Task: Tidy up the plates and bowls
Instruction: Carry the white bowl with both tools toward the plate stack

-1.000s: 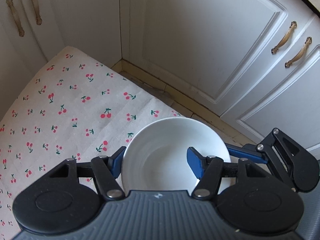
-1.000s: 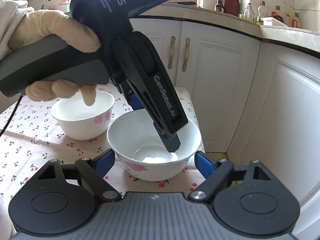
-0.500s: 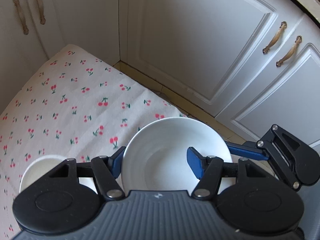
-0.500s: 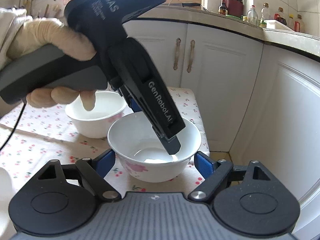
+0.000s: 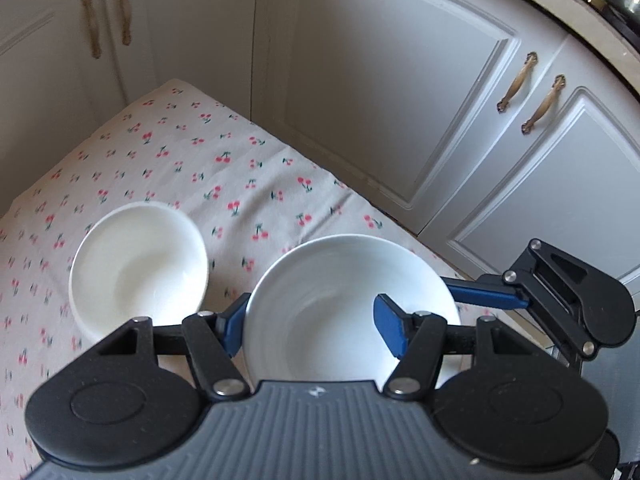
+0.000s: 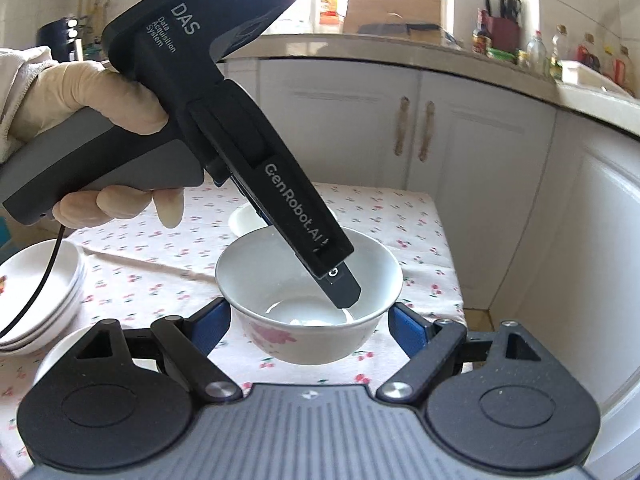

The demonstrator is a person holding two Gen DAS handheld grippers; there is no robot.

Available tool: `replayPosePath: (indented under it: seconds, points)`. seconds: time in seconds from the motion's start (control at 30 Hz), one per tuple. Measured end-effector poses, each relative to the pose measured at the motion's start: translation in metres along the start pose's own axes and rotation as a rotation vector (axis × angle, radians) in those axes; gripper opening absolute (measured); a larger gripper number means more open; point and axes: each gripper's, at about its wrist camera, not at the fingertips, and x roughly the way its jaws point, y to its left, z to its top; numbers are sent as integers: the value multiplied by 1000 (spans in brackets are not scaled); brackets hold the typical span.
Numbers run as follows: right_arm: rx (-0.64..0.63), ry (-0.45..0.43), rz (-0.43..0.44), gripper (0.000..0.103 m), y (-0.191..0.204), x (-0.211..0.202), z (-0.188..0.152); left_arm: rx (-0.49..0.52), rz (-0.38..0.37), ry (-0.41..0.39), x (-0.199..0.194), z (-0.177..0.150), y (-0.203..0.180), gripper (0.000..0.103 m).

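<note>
White cabinets, cherry-print tablecloth

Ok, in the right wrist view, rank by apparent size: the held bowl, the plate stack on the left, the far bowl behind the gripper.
1. Held bowl, though it is nearest the camera.
2. Plate stack, cut off by the frame edge, so its rank against the held bowl is unsure.
3. Far bowl, mostly hidden behind the left gripper.

Glossy glazed bowl above matt printed cloth.
</note>
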Motion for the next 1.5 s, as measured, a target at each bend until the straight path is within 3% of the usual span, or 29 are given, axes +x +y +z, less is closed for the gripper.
replayPosePath:
  seconds: [0.37,0.6,1.07,1.5]
  points:
    - [-61,-12,57,89,43,-36,3,-23,46,-52,-54,-47,-11,64]
    - [-77,-19,112,89,66,-52,3,-57,59,-59,-69,-78,-11,64]
    - [-104,19,147,89,98,-56,-15,-97,56,-46,-71,-122,-8,64]
    - [-126,57,149,89,103,-49,-28,-73,67,-27,-56,-136,-11,64]
